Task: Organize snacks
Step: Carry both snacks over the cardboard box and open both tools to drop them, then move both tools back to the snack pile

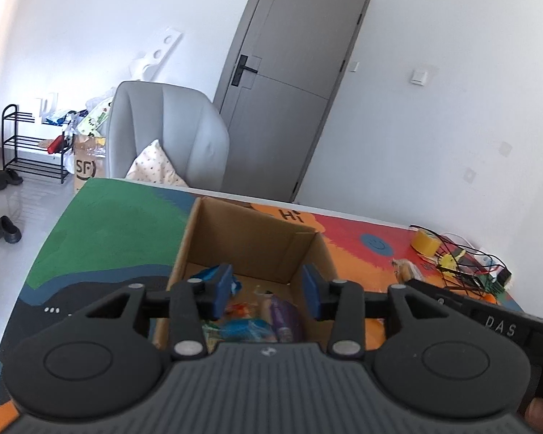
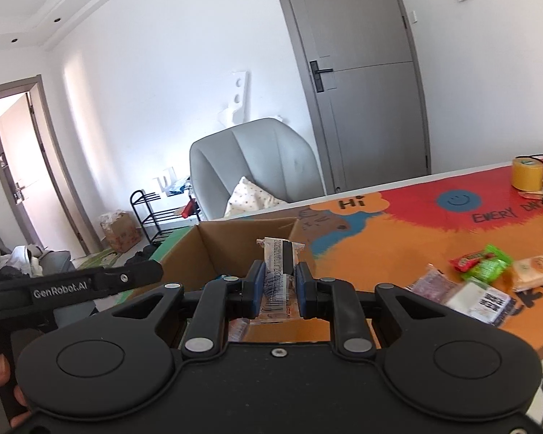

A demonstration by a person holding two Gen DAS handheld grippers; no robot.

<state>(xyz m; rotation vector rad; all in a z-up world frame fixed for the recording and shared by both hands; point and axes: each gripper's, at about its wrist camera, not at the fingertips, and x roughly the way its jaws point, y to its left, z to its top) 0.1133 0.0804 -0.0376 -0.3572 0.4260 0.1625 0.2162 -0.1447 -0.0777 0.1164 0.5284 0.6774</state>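
Note:
An open cardboard box (image 1: 249, 238) stands on the colourful table; it also shows in the right wrist view (image 2: 213, 249). Several snack packets (image 1: 257, 322) lie inside it. My left gripper (image 1: 268, 287) is open and empty, hovering over the box. My right gripper (image 2: 279, 282) is shut on a clear-wrapped snack bar (image 2: 278, 271) with a barcode, held above the box's near edge. Loose snacks lie on the table to the right: a green packet (image 2: 483, 264), a white packet (image 2: 535, 271), a purple packet (image 2: 429, 284) and a white barcode packet (image 2: 483, 302).
A yellow tape roll (image 2: 526, 173) and tangled wires (image 1: 463, 260) sit at the table's far right. A grey armchair (image 1: 166, 133) with a cushion stands behind the table, before a grey door (image 1: 293, 83). A shoe rack (image 1: 32, 144) stands at far left.

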